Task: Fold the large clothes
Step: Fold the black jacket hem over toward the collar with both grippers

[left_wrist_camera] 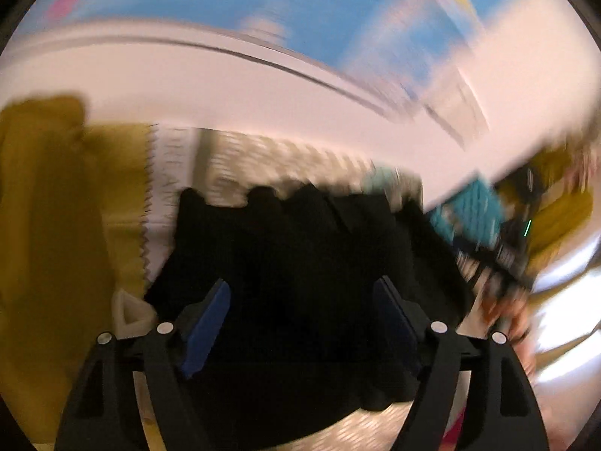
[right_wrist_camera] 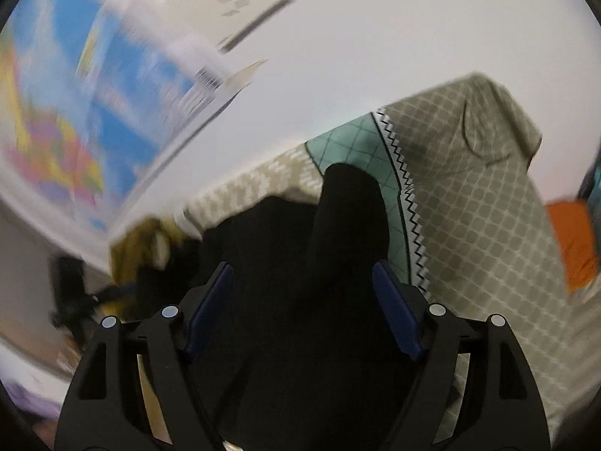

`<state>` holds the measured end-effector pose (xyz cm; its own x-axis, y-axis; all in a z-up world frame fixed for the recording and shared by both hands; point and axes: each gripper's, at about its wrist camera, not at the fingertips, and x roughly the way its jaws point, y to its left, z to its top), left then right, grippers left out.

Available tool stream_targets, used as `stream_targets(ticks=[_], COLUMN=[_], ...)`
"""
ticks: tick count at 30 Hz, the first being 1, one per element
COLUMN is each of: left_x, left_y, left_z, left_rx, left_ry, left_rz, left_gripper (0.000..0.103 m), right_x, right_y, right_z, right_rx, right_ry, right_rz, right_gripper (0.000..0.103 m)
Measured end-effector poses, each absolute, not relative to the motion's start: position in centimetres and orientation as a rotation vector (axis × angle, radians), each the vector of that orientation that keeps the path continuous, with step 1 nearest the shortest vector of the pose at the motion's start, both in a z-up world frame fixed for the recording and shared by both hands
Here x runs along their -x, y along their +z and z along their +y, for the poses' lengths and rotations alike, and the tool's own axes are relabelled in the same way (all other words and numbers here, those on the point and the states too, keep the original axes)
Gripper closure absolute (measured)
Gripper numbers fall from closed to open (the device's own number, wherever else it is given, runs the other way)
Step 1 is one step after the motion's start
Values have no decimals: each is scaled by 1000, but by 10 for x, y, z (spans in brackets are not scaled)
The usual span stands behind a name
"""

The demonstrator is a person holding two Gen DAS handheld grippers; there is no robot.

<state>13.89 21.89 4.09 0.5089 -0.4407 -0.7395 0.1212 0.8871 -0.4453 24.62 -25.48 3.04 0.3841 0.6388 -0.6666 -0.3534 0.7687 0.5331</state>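
A black garment [left_wrist_camera: 300,263] lies bunched on a beige patterned cloth [left_wrist_camera: 285,158] in the blurred left wrist view. My left gripper [left_wrist_camera: 302,293] is open, its blue-padded fingers wide apart over the garment. In the right wrist view the same black garment [right_wrist_camera: 300,263] lies on the beige patterned cloth [right_wrist_camera: 469,188], with one part sticking up over a green grid mat [right_wrist_camera: 353,146]. My right gripper [right_wrist_camera: 302,274] is open above the garment, holding nothing.
A mustard-yellow cloth [left_wrist_camera: 56,206] lies at the left; more of it [right_wrist_camera: 142,240] shows at the left in the right wrist view. Teal and yellow items [left_wrist_camera: 473,210] sit at the right. An orange item [right_wrist_camera: 574,244] lies at the right edge. A colourful map [right_wrist_camera: 94,112] hangs on the white wall.
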Motion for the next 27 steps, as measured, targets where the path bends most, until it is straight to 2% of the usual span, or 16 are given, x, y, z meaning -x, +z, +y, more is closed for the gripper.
stream_targets(ticks=[3,6,7,8,9,10,11,13,14,19,21,22,24,25,26,27], left_x=[-133,-140,-145,-149,-157,-162,-169,-181,-187,-198,-207,-217,-227,-229,-229,-228], left_y=[42,33,28,25,19,15,13,20,28,71,60,40,10,-4,-9,-9], left_z=[176,148,141,136,132,130,131,134,138,147,144,139,131,129,131,136], left_rx=[175,111,93,75,53,36,38,36,63,60,51,40,-13,-43,-42,-19], left_ry=[-393,-443,-439,-429,-407,-391,-361,-306,-300,-229,-231,-234,-188,-182,-172,-159], left_rz=[971,986,995,997,1009,1025,1024,989,967,803,841,921,1007,1040,1048,1041], left_gripper=[23,21,30,42,70,86,91,94,94,93,91,91,90,83,79,70], right_x=[-225,-216,-216,-216,-216,-217,-218,-222,-222,-212,-220,-224,-226,-223,-219,-208], right_y=[39,33,29,27,26,25,27,31,38,67,52,41,25,24,25,28], right_z=[-239,-224,-220,-218,-217,-218,-221,-237,-248,-286,-291,-289,-290,-294,-298,-304], right_rx=[-144,-30,2,20,41,52,61,9,-29,-131,-176,-172,-198,-224,-245,-267], right_ry=[653,656,640,636,625,611,596,594,598,575,557,559,535,536,538,532], right_rz=[948,961,966,969,961,957,953,944,924,788,842,890,937,936,920,899], right_gripper=[27,27,27,34,41,62,82,99,101,101,100,97,74,56,43,40])
